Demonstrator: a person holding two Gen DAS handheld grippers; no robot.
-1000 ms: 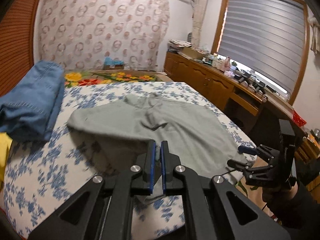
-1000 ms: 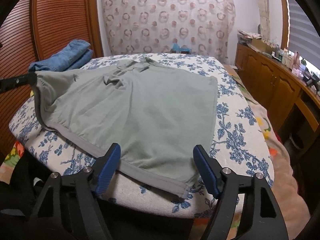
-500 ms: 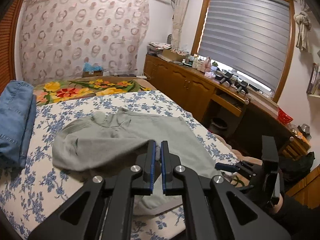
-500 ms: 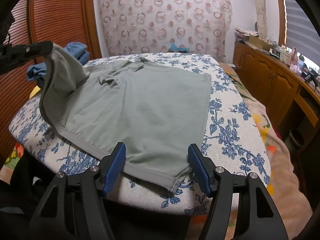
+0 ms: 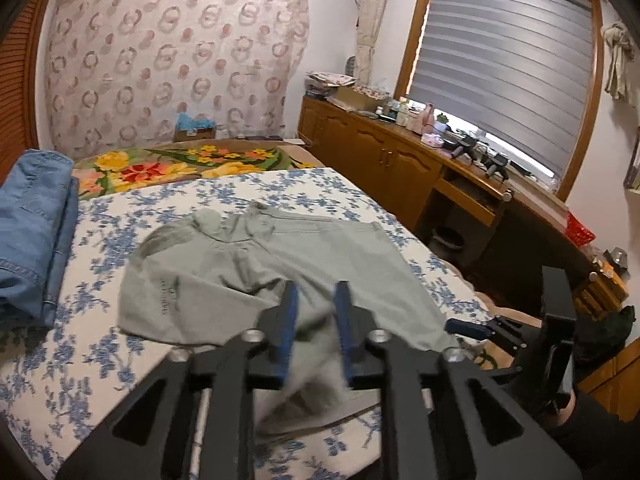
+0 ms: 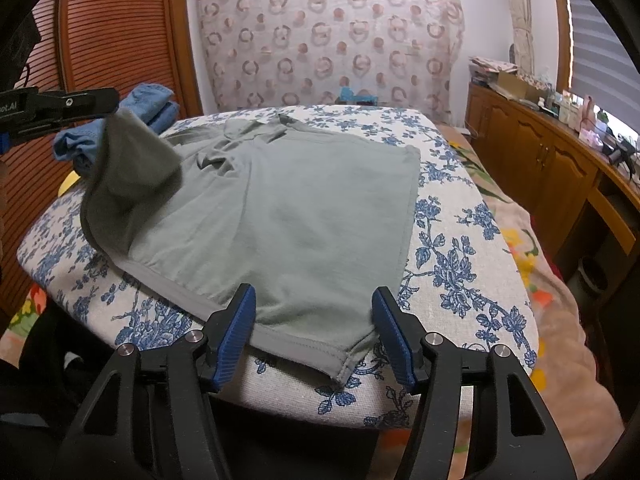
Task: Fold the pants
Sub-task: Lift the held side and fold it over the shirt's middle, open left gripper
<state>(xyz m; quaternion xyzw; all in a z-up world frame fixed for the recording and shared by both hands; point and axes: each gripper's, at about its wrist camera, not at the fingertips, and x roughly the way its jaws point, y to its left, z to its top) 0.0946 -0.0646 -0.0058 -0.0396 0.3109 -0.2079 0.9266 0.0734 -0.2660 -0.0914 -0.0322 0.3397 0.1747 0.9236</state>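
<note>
Pants (image 6: 296, 216), grey-green, spread flat on floral bed (image 6: 460, 264) — one corner lifted between left tongs (image 5: 316, 316), jaws just parting, cloth slipping free. Right tongs (image 6: 314, 322) apart, straddling near hem, closing in.

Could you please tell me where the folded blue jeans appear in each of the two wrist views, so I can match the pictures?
Left wrist view: the folded blue jeans lie at the far left edge, on the floral bedspread, left of the grey-green pants.
Right wrist view: the jeans sit upper left, partly hidden behind the lifted pants corner.
Shared landmark: the circle-patterned curtain behind the bed.
</note>
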